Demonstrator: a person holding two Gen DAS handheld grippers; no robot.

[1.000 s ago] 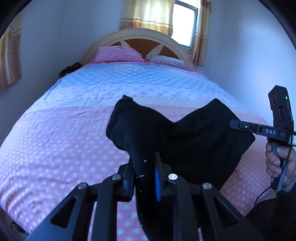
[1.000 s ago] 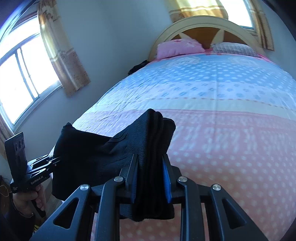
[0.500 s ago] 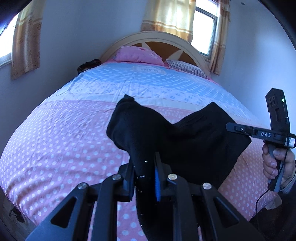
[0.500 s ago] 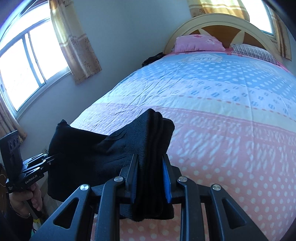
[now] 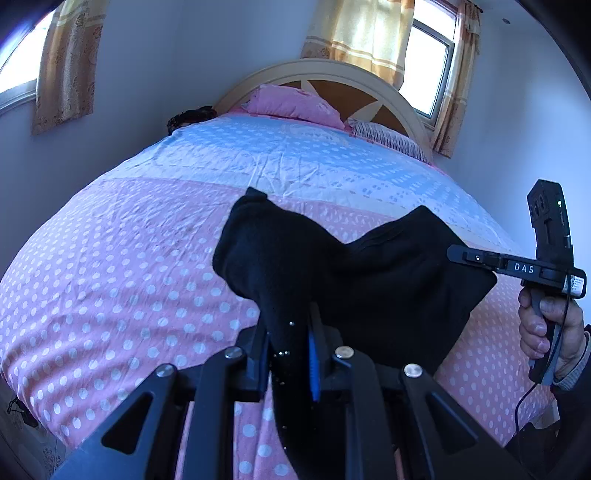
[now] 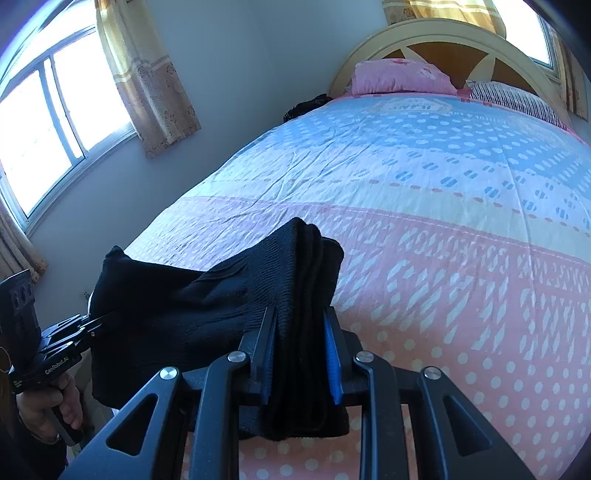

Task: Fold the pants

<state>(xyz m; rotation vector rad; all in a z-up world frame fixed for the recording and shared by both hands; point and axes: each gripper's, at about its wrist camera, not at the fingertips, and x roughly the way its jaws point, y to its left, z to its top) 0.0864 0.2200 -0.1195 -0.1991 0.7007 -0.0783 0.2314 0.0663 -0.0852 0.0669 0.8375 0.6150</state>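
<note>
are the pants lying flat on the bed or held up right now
Held up. The pants hang bunched between the left gripper and right gripper, above the bed.

You hold black pants (image 5: 369, 280) over a bedspread (image 5: 110, 280) with white dots on pink, and light blue toward twelve o'clock. At twelve sit a pink pillow (image 5: 291, 105), a striped pillow (image 5: 388, 138) and yellow-gold curtains (image 5: 362, 33).

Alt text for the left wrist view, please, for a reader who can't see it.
The left hand-held gripper is shut on black pants, held up over a pink and blue dotted bed. At right, a hand holds the right hand-held gripper at the pants' other end. Pillows lie by the headboard.
</note>
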